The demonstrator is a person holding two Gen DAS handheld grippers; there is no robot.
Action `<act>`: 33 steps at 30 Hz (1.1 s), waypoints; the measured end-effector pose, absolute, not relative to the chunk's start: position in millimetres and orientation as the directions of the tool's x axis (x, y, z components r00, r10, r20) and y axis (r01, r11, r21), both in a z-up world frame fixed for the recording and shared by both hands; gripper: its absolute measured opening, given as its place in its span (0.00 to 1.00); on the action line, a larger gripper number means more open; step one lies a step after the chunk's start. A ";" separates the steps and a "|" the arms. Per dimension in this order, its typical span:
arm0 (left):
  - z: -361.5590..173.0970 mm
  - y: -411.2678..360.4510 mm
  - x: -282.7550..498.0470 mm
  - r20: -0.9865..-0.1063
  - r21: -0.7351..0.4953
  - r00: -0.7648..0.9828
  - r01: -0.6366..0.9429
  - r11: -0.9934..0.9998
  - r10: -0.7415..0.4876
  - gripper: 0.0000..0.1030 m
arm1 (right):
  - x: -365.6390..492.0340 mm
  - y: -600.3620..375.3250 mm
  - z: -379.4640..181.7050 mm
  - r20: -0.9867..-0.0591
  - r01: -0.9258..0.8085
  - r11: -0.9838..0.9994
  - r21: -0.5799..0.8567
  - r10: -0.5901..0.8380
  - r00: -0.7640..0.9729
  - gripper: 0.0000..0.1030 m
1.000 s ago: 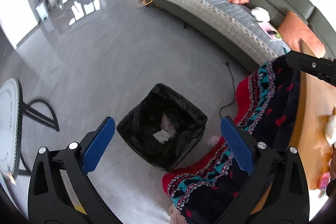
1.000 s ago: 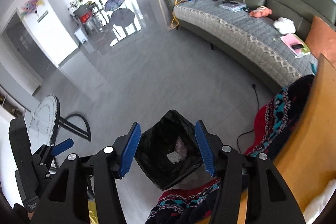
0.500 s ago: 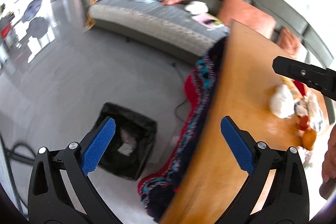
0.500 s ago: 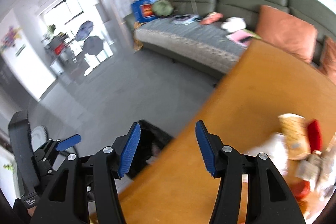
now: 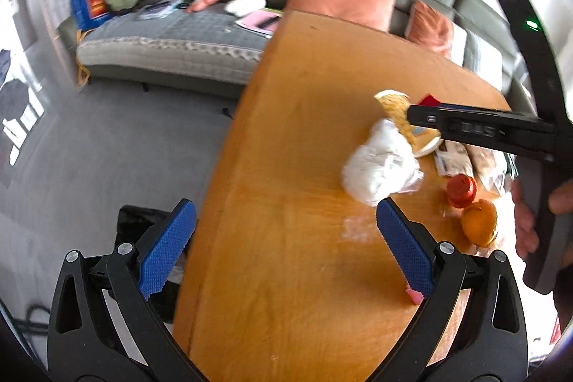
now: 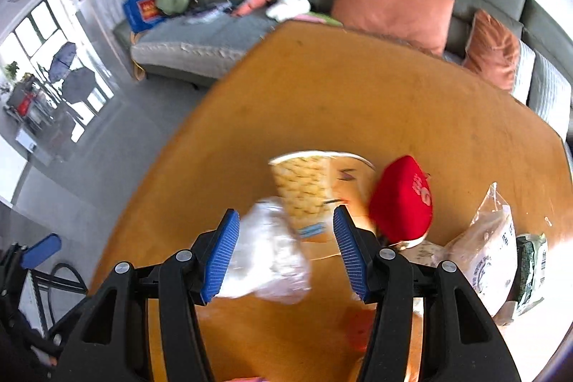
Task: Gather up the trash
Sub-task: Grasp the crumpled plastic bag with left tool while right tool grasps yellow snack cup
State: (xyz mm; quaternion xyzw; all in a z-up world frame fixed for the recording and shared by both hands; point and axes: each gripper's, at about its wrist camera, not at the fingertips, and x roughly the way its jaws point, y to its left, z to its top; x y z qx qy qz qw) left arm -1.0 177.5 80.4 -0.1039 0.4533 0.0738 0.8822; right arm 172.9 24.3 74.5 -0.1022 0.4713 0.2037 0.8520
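**Swung from bin to littered surface**

Now over the orange surface point(image 5: 286, 167), bin point(image 5: 143, 224) left behind at lower left. Both sets of jaws spread, empty. Reaching step: white crumpled bag point(image 6: 265, 253) below right gripper point(image 6: 286, 253), centre frame. Next: lower, straddle, pinch.

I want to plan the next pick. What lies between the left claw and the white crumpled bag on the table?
Only bare wooden table lies between the left claw and the white crumpled bag, as the left wrist view shows.
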 end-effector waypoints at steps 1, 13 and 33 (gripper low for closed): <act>78.9 173.5 4.4 -0.820 -0.115 0.572 -0.207 0.972 0.025 0.94 | 177.2 24.1 69.7 -0.852 -0.436 0.900 0.014 0.239 0.466 0.55; 59.5 139.2 71.7 -0.862 -0.137 0.499 -0.064 0.989 -0.087 0.94 | 217.6 27.0 33.9 -0.901 -0.461 0.887 -0.028 0.178 0.396 0.77; 21.6 98.4 110.2 -0.906 -0.103 0.409 0.035 0.994 -0.109 0.53 | 215.5 -22.6 67.7 -0.855 -0.432 0.894 0.118 0.312 0.413 0.54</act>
